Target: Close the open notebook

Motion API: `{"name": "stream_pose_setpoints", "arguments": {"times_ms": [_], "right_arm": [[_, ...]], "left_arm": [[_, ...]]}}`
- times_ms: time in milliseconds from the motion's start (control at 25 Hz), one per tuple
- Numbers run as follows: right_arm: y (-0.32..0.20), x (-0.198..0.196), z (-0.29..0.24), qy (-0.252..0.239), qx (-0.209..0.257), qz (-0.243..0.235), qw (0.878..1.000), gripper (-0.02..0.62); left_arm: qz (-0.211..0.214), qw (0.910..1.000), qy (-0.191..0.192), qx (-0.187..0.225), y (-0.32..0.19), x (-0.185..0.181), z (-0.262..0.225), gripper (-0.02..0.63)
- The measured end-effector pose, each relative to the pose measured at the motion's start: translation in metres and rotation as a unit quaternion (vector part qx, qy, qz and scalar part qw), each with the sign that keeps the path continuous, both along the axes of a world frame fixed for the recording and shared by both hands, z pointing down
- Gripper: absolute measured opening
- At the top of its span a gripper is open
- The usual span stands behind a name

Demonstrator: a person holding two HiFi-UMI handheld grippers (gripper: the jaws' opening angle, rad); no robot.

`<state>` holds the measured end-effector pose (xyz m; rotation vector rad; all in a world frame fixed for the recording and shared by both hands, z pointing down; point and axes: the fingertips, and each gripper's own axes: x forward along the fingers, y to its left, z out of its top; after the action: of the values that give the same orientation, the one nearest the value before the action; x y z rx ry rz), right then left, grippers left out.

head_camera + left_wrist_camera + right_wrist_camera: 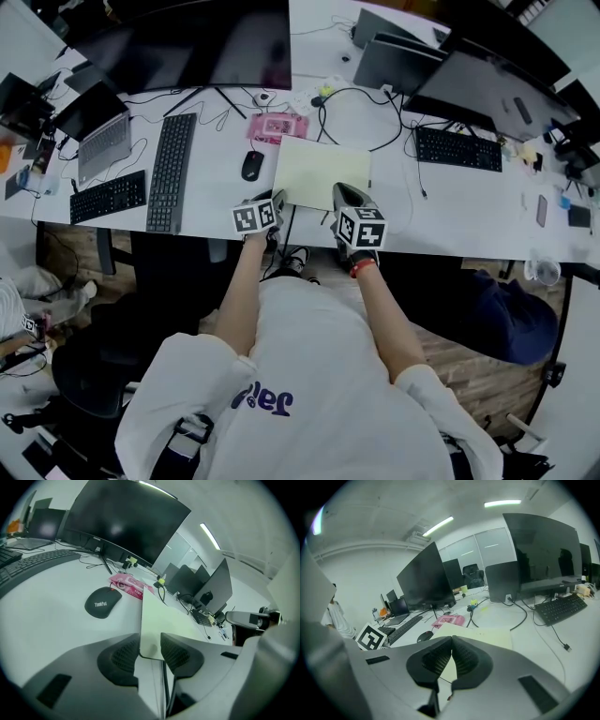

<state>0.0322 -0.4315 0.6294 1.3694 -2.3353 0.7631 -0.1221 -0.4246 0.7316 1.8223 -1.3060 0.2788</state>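
Observation:
A pale yellow-green notebook (323, 172) lies flat on the white desk (450, 211), near its front edge. My left gripper (272, 199) sits at the notebook's near left corner. In the left gripper view the notebook's (161, 620) rounded corner shows in the gap of the left gripper (150, 645), and the pads stand apart. My right gripper (345, 192) rests at the notebook's near right corner. In the right gripper view the right gripper's (451, 645) pads meet at their tips, with the notebook (487, 637) lying beyond them and nothing seen between them.
A black mouse (251, 165) lies just left of the notebook and a pink packet (277, 126) behind it. A black keyboard (172, 172) is further left, another keyboard (457, 150) to the right. A large monitor (187, 42) and cables stand behind.

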Motion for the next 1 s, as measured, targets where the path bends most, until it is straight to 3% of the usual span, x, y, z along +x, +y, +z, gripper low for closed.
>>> {"name": "stream_pose_setpoints", "arguments": {"times_ms": [680, 1000], "right_arm": [[0.009, 0.004, 0.0, -0.015, -0.002, 0.001, 1.0, 0.012], [0.017, 0.012, 0.0, -0.021, 0.001, 0.005, 1.0, 0.012]], "left_arm": [[0.011, 0.9996, -0.01, 0.025, 0.006, 0.013, -0.029, 0.16], [0.039, 0.9965, -0.047, 0.057, 0.01, 0.032, -0.047, 0.16]]}}
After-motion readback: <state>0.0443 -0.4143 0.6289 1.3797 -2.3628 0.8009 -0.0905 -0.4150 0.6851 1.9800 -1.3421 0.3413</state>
